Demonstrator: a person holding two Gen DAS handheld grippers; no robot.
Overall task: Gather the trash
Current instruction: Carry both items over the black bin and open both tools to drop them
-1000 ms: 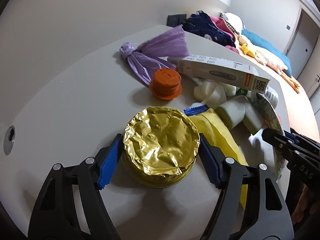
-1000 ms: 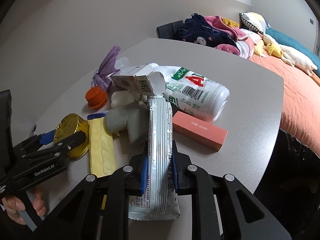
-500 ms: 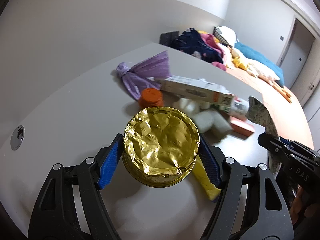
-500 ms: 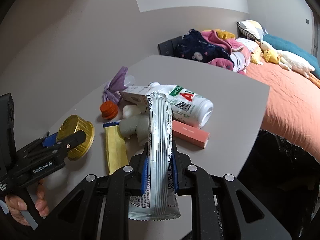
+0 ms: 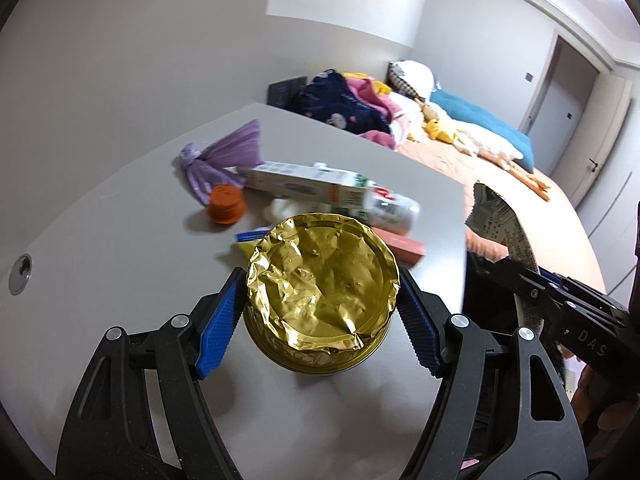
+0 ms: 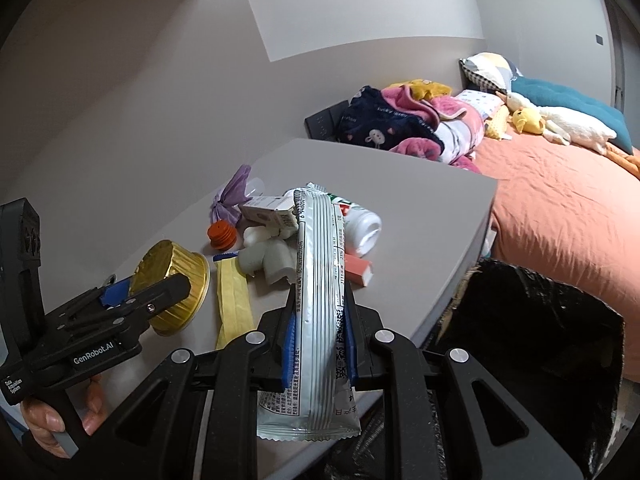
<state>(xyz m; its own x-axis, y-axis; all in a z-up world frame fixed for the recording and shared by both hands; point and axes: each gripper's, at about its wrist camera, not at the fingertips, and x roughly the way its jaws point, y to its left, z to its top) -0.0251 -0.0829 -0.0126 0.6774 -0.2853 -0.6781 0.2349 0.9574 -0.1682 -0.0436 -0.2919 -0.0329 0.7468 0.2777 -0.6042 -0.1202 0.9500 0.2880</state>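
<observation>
The left gripper (image 5: 320, 320) has its blue pads (image 5: 218, 330) pressed on either side of a round gold foil tin (image 5: 322, 294), jaws spread wide because the tin is broad; the crumpled foil lid faces up, so anything inside should stay put. From the right-hand view the tin (image 6: 172, 280) hangs clear above the grey table (image 6: 400, 200), carried rather than resting. The right gripper (image 6: 318, 340) is pinched nearly together on a silver snack wrapper (image 6: 320, 280), caught across its middle so both ends stick out, the upper end standing tall and the lower end hanging beneath the jaws. A thin, limp packet like that needs a tight squeeze, which I take to be why the jaws are so close.

Just past the table's edge, below and to the right, a black bin bag (image 6: 540, 320) gapes open. Holding both pieces up off the table and near that edge looks to me like the carry toward the bag, one item per hand to save a trip.

More trash lies on the table: a white plastic bottle (image 6: 360, 224), a white carton (image 6: 268, 208), a pink box (image 6: 358, 268), a yellow packet (image 6: 232, 296), an orange cap (image 6: 221, 235), a knotted purple bag (image 6: 232, 192) and pale crumpled pieces (image 6: 268, 256). Beyond is a bed (image 6: 560, 208) with an orange sheet.
</observation>
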